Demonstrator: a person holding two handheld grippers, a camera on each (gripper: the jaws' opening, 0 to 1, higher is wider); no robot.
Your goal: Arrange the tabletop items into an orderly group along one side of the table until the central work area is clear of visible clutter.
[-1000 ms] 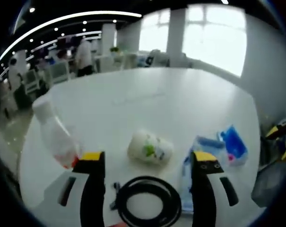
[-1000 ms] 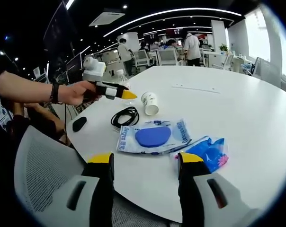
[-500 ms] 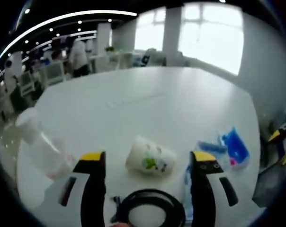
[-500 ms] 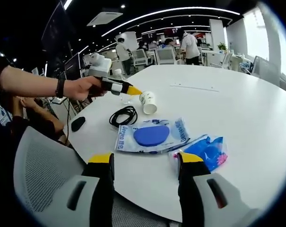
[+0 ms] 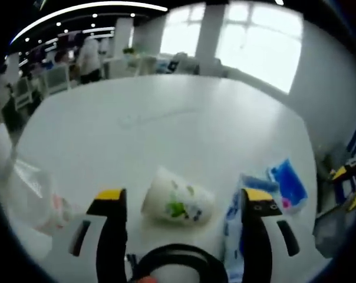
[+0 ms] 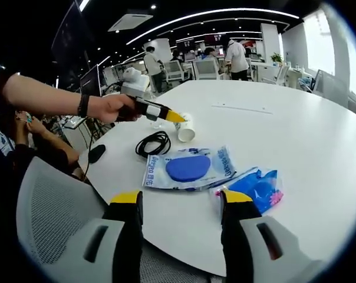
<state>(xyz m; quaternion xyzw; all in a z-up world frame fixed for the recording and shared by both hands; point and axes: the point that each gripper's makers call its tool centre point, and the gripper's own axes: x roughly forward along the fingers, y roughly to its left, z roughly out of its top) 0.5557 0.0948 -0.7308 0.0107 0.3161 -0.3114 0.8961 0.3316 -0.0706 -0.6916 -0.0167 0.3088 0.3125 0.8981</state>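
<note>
Here, tipped paper cup (image 5: 177, 199) between the left gripper (image 5: 179, 203)'s parted jaws; right gripper (image 6: 179, 203) likewise released.

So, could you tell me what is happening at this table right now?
A person is tidying a round white table with two handheld grippers. The left gripper, jaws open, is reaching toward a white paper cup with a green print lying on its side. Nearby lie a coiled black cable, a clear packet holding a blue oval pad and a small blue packet. The right gripper hangs open near the table's edge, holding nothing.

Tipped paper cup (image 5: 173, 200), coiled cable (image 6: 154, 143)
</note>
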